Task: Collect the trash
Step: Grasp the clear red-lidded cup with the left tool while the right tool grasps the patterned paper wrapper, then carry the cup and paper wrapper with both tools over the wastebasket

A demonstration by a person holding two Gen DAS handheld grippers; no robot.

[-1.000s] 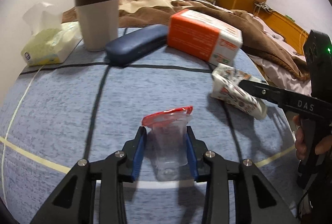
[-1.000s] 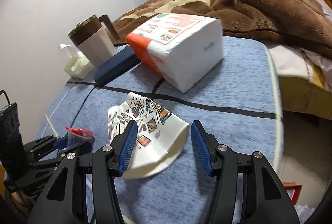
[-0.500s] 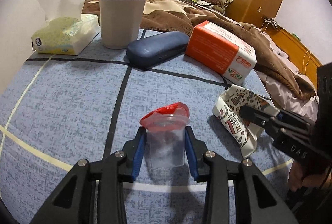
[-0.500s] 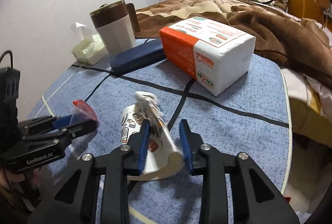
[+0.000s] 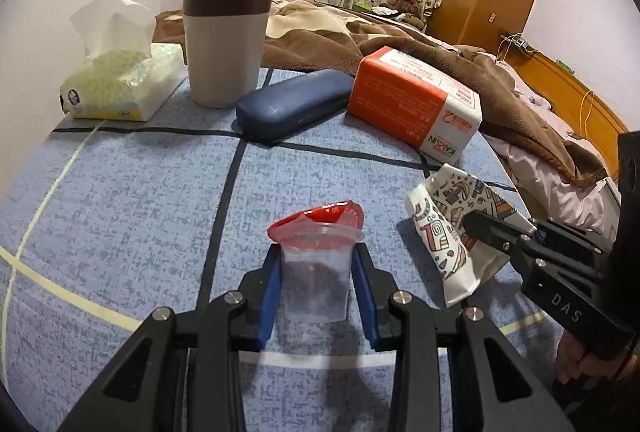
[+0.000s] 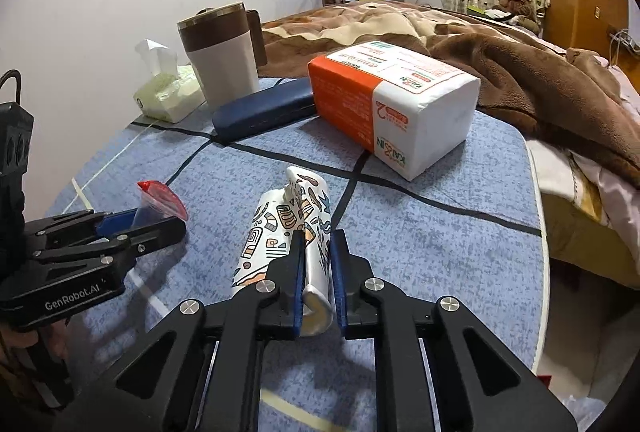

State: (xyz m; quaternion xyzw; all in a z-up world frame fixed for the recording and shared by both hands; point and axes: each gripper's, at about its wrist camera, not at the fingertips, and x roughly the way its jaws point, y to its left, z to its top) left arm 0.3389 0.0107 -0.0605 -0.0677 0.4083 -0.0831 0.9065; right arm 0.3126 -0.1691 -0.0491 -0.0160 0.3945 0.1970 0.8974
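Note:
My left gripper (image 5: 316,264) is shut on a small clear plastic cup (image 5: 314,282) with a peeled red foil lid, held upright just above the blue tablecloth (image 5: 120,212). In the right wrist view the left gripper (image 6: 176,222) and the clear cup (image 6: 154,202) show at the left. My right gripper (image 6: 316,250) is shut on a crushed patterned paper cup (image 6: 288,232), squeezed flat between the pads. The paper cup (image 5: 444,232) and right gripper (image 5: 476,228) show at the right of the left wrist view.
At the table's far side stand a tissue pack (image 5: 120,88), a brown and white tumbler (image 5: 226,40), a blue glasses case (image 5: 292,104) and an orange and white napkin pack (image 5: 416,104). A bed with a brown blanket (image 6: 500,64) lies beyond the table's right edge (image 6: 536,200).
My right gripper has closed on the paper cup and crushed it, then raised it. My left gripper, holding the clear cup, has lifted a little.

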